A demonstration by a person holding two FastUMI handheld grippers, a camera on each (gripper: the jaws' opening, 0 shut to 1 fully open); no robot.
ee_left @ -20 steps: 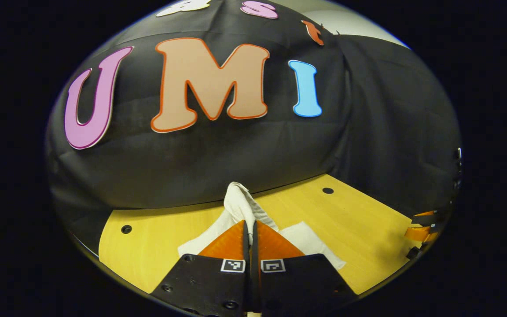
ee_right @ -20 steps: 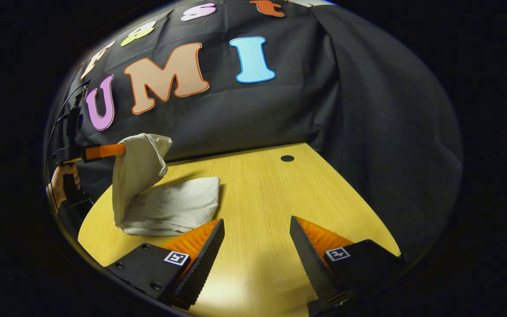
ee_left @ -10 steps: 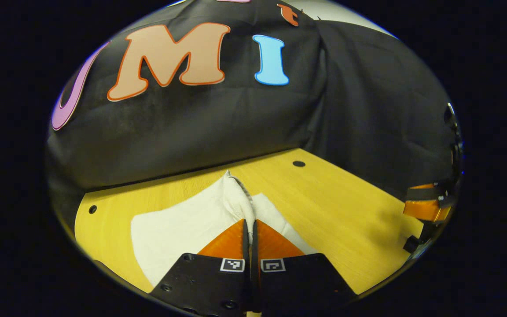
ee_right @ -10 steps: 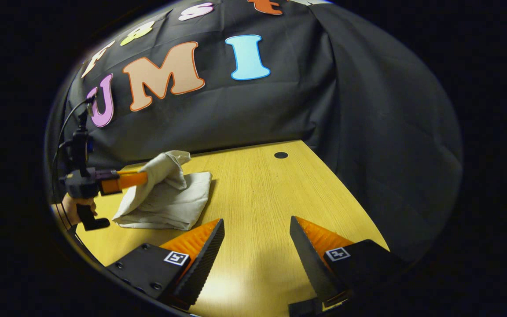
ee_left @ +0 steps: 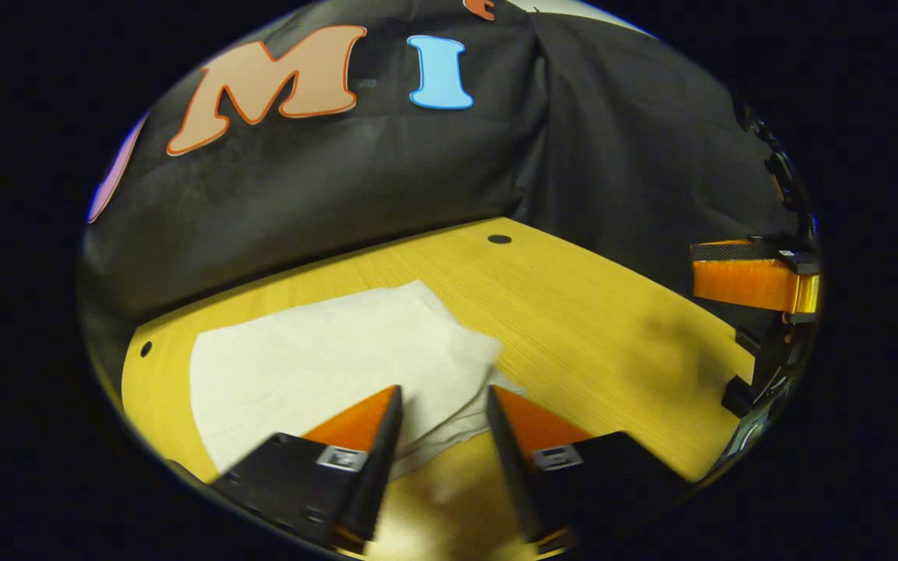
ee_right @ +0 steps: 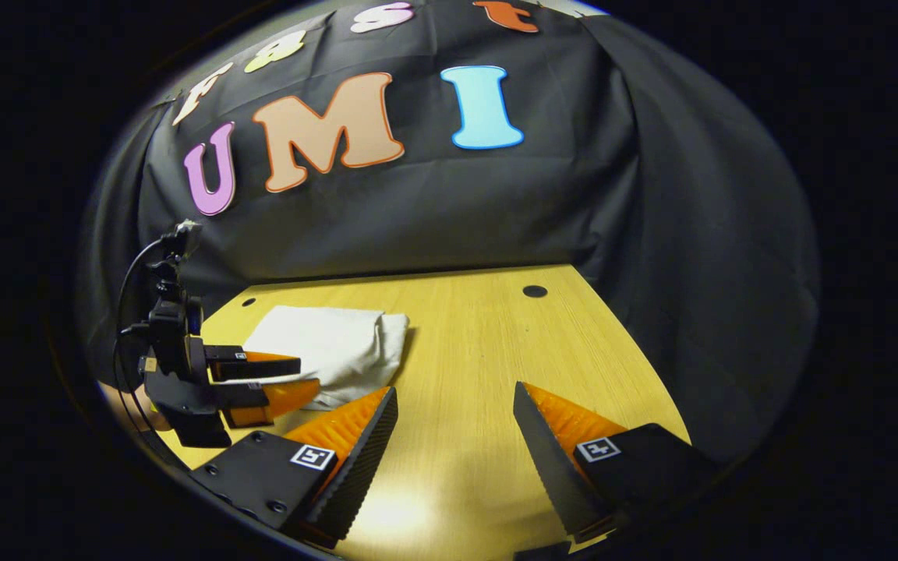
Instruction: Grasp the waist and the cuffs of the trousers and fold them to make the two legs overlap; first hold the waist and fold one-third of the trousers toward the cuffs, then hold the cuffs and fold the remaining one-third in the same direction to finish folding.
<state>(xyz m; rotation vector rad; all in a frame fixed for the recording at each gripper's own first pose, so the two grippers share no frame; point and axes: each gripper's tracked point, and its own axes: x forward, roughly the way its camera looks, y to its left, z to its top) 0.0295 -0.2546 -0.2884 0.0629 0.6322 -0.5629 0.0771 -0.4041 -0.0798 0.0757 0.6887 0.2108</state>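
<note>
The left tool point(ee_left: 440, 405) is spread apart, empty, at the near edge of the folded trousers point(ee_left: 324, 362). The trousers lie flat on the tabletop point(ee_left: 597, 327). Right of the trousers, the right tool point(ee_right: 453, 421) is spread over bare wood.

Table point(ee_right: 464, 366): bare wood is lying open across its middle and right, right gripper point(ee_right: 453, 428) hovering there with fingers spread. Trousers point(ee_right: 324, 351): folded stack is occupying the left part, lying flat and low. Left gripper point(ee_right: 293, 374): is standing just beside the stack's near edge, fingers apart. Booth wall point(ee_right: 433, 210): is closing off the far and right sides.
</note>
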